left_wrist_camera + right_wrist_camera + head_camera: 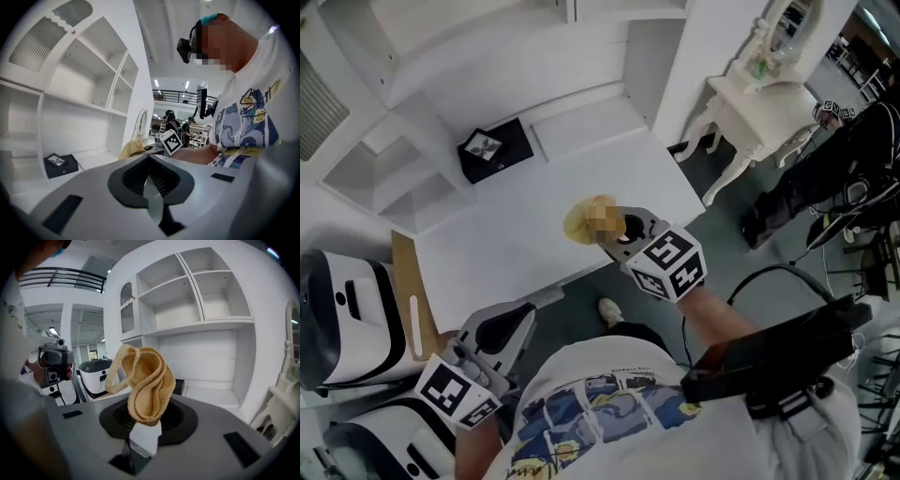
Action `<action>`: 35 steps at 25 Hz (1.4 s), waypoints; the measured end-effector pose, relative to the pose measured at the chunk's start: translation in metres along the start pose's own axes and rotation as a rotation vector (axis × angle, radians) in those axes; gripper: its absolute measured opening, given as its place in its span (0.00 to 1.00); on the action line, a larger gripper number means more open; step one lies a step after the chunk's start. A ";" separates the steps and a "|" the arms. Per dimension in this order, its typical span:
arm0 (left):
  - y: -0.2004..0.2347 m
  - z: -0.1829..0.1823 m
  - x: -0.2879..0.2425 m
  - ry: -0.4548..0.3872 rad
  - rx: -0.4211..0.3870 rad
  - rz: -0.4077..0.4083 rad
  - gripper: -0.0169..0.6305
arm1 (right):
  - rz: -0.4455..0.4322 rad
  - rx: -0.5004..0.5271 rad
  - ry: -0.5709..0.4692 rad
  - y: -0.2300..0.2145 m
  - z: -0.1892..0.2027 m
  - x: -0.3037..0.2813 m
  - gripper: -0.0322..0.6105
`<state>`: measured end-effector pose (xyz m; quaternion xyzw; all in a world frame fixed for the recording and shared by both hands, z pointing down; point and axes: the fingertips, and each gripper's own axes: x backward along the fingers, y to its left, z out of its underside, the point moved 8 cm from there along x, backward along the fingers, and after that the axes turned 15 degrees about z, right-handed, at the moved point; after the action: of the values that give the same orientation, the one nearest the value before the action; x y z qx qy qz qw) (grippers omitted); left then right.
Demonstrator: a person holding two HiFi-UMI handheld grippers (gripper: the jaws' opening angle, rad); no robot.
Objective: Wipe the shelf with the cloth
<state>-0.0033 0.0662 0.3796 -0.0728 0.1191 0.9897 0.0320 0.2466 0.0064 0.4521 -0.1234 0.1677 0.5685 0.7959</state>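
Cloth [146,380] is yellow, bunched up and pinched at its lower end in the right claw [145,425]. The rest stands up past the tips, with a loop flopping left. Head view puts cloth [584,221] and right claw [605,231] over the near-right part of the white worktop [487,244]. It looks lifted clear; I can't confirm any contact. The claw faces the shelf unit [201,305], so my read is lining up for a wipe, not wiping yet. A short grip on a wad makes sense: it gives a fat pad to press flat and keeps the tips off the paint.

Left claw [150,180] is pressed together with nothing in it. Head view shows the left claw [539,302] parked low at near left, by the person's body and out of the sweep path. Probably just idle.

Black box [495,150] sits at the far left of the worktop, close to the shelf's back and well apart from the cloth. It would likely block a full pass unless moved or wiped around.
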 end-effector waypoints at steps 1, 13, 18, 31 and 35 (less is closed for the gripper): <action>-0.002 0.002 0.006 0.001 0.004 0.004 0.05 | -0.001 -0.007 0.007 0.009 0.004 0.003 0.22; -0.028 0.043 0.064 -0.009 0.025 0.044 0.05 | -0.021 0.053 0.039 0.110 0.036 0.040 0.22; -0.041 0.058 0.079 -0.006 0.035 0.051 0.05 | -0.033 0.085 0.030 0.136 0.042 0.055 0.22; -0.064 0.080 0.102 -0.004 0.055 0.027 0.05 | -0.082 0.149 0.003 0.179 0.041 0.070 0.22; -0.066 0.085 0.107 0.013 0.058 0.026 0.05 | -0.101 0.136 0.020 0.191 0.040 0.070 0.22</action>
<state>-0.1155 0.1551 0.4298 -0.0765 0.1488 0.9857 0.0204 0.0918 0.1441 0.4587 -0.0833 0.2074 0.5134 0.8285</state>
